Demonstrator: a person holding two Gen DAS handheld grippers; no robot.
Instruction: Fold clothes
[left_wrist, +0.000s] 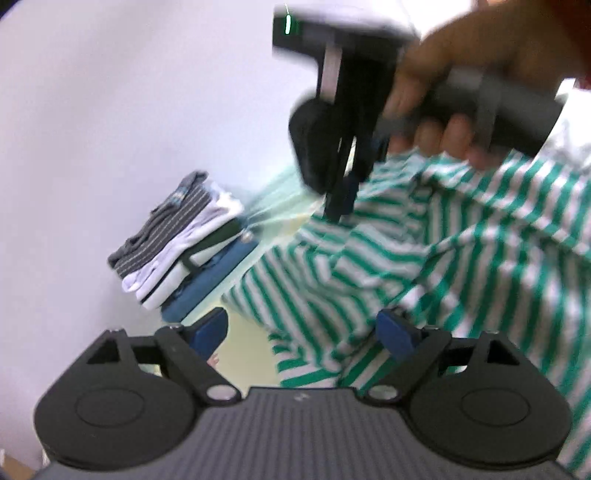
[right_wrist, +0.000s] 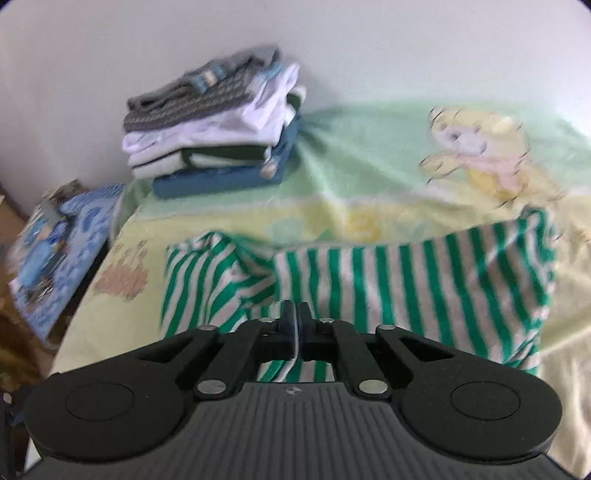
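The striped shirt (right_wrist: 406, 288), green and white, lies rumpled on the blanket (right_wrist: 369, 177), a pale green and yellow one printed with a bear (right_wrist: 480, 147), and it serves as the landmark here. Behind the shirt and to its left in the right wrist view, against the wall (right_wrist: 369, 44), stands the pile (right_wrist: 218, 122) of folded clothes: a grey striped piece on top, white ones under it, a dark green and white one below, and a blue one at the bottom. Left of the shirt, off the blanket's edge, lies a blue printed pack (right_wrist: 55, 240). The right gripper (right_wrist: 297, 314) sits at the shirt's near edge, its jaws drawn together on a thin fold of the shirt's fabric, a white hem showing between them. In the left wrist view that same gripper comes down onto the shirt from above, held by a hand (left_wrist: 443, 92), its tips closed in the cloth. The left gripper (left_wrist: 303, 332) stands wide apart at the shirt's near left edge; its right blue pad (left_wrist: 397, 332) is just beside or touching the cloth, its left pad (left_wrist: 208, 328) over bare blanket, and nothing is pinched between them.
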